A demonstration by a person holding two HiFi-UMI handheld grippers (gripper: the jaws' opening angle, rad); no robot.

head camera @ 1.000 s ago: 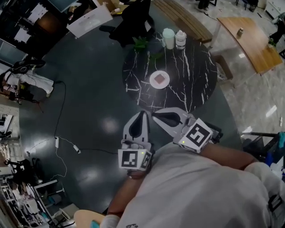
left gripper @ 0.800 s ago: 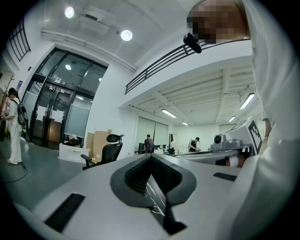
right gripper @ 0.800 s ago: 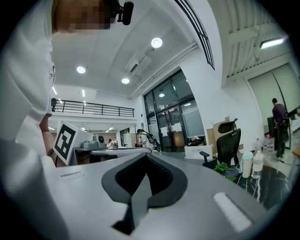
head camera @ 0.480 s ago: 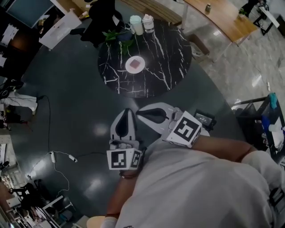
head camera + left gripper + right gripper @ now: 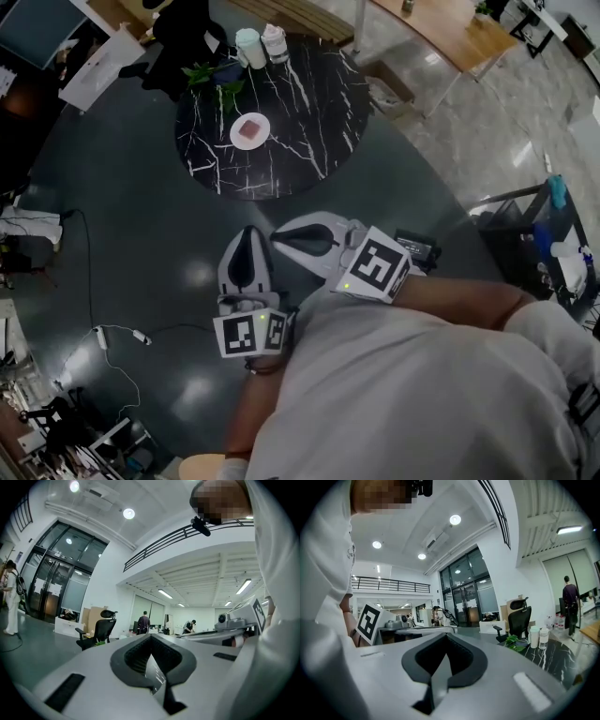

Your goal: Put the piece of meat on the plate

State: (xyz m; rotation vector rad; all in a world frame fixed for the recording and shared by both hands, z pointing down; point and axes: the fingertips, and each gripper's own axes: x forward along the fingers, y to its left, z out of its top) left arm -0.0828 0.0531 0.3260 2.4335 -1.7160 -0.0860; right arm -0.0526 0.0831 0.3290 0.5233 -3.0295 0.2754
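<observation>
Both tongs have drawn back from the round bench (image 5: 309, 141) since a second ago. Back then it lay just ahead of their tips; now it sits higher and further left in my head view, with a wide strip of dark floor (image 5: 159, 216) between.

Closest to me is the pale shirt (image 5: 412, 394), filling the lower right. Just beyond it are the two marker cubes, one on the left (image 5: 250, 333) and one on the right (image 5: 373, 265). The left tongs (image 5: 247, 232) point away from me with their tips pressed together and nothing between them. Their own view shows only a thin sliver of the veined bench top through the hollow behind the tips. The right tongs (image 5: 278, 234) angle across toward the left ones, so the two tips lie just beside each other. They too are pressed together and carry nothing.

Off to the lower left, a thin cable (image 5: 112, 330) trails over the floor.

Further out on the black, white-veined bench, the piece of meat (image 5: 250, 129) lies flat on the small white plate (image 5: 236, 141), well apart from both tongs. Past the plate, near the far rim, there is a leafy plant (image 5: 217, 75). Two pale containers (image 5: 249, 47) stand side by side to its right. A dark office chair (image 5: 187, 28) stands behind the plant, and a wooden-topped bench (image 5: 441, 33) stands at the upper right.
</observation>
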